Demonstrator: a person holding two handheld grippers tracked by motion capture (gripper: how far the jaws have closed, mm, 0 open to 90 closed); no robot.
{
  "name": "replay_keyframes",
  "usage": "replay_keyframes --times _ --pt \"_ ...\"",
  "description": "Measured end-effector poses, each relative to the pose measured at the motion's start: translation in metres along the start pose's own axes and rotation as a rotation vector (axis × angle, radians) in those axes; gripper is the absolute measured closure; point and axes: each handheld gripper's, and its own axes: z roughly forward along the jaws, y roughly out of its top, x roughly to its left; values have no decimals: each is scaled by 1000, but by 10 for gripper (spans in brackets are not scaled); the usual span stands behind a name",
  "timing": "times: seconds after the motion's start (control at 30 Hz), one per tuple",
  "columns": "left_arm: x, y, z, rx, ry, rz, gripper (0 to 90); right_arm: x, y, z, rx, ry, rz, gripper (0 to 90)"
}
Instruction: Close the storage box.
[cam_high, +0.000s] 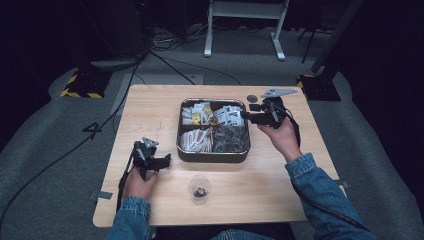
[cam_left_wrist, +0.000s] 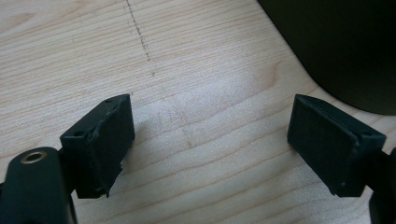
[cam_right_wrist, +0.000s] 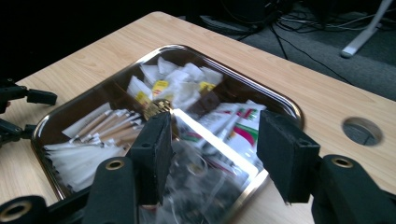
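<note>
So the right gripper (cam_right_wrist: 212, 154) was hanging over the near right corner of the metal tray (cam_high: 212, 155), jaws spread wide with nothing pinched between them; in the right gripper view you could see straight past the pads to the clear-wrapped dark packets (cam_right_wrist: 205, 186) below. Going outward from there, the tray had four sections: those dark packets near right, white-and-red sachets (cam_right_wrist: 233, 123) far right, paper-wrapped sticks (cam_right_wrist: 100, 126) near left, and white packets with yellow labels (cam_right_wrist: 175, 84) far left. Over on the left, the left gripper (cam_left_wrist: 210, 140) was also released, pads wide apart over bare table (cam_left_wrist: 196, 93), with the tray's dark outer wall just beside it at the upper right of its own view. A small clear cup (cam_high: 199, 188) sat on the near side of the table in front of the tray, between the two hands, with something dark already in the bottom, can't tell what exactly. My read is that this was a sorting or fetching job and the right hand was lining up for a pick out of the near right section. Next move would need it to drop down, close on a single packet without snagging the neighbours, then carry it over the tray rim, probably toward the cup.
</note>
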Motion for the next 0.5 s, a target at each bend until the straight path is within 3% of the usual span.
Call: replay_keyframes --times 0.27,0.5 --pt "0 0 0 0 0 0 153 -23 -29 -32 -30 8 90 450" --pt "0 0 0 0 0 0 153 -39 -55 -50 -24 -46 101 443"
